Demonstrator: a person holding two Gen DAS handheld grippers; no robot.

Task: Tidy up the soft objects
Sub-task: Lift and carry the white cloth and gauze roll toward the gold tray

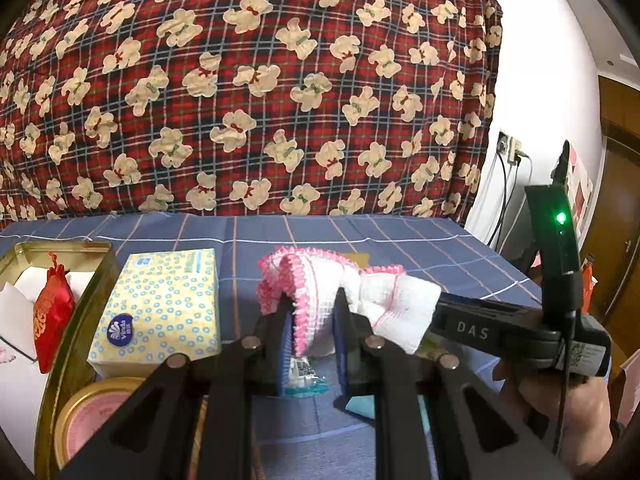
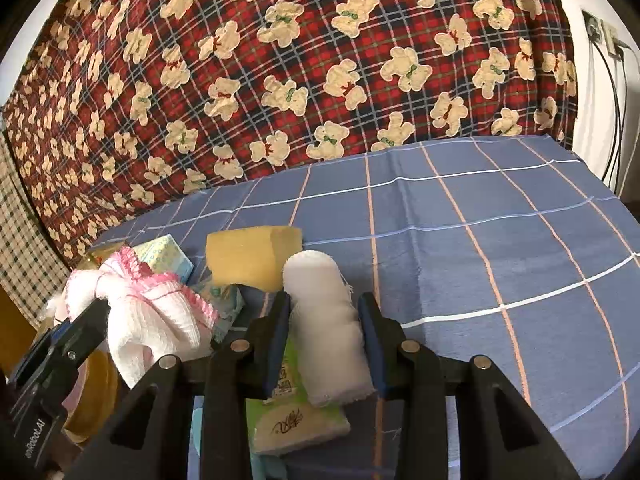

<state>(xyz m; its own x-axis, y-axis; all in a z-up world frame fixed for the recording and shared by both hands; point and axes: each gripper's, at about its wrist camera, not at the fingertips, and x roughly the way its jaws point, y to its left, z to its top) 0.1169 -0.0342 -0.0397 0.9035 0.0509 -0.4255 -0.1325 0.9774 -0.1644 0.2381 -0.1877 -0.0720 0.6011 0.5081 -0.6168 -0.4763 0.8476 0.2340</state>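
White cloth pink-edged; tablecloth blue checked; blanket red plaid, cream bears.

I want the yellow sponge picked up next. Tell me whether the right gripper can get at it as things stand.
Probably not yet. The right gripper is shut on the white gauze roll, which stands directly between it and the yellow sponge behind. It would have to put the roll down first.

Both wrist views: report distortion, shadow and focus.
Left wrist: fisheye bends the table edge; the tissue pack casts a soft shadow rightward; the cloth stays sharp. Right wrist: grid lines bow; the gauze roll is crisp.
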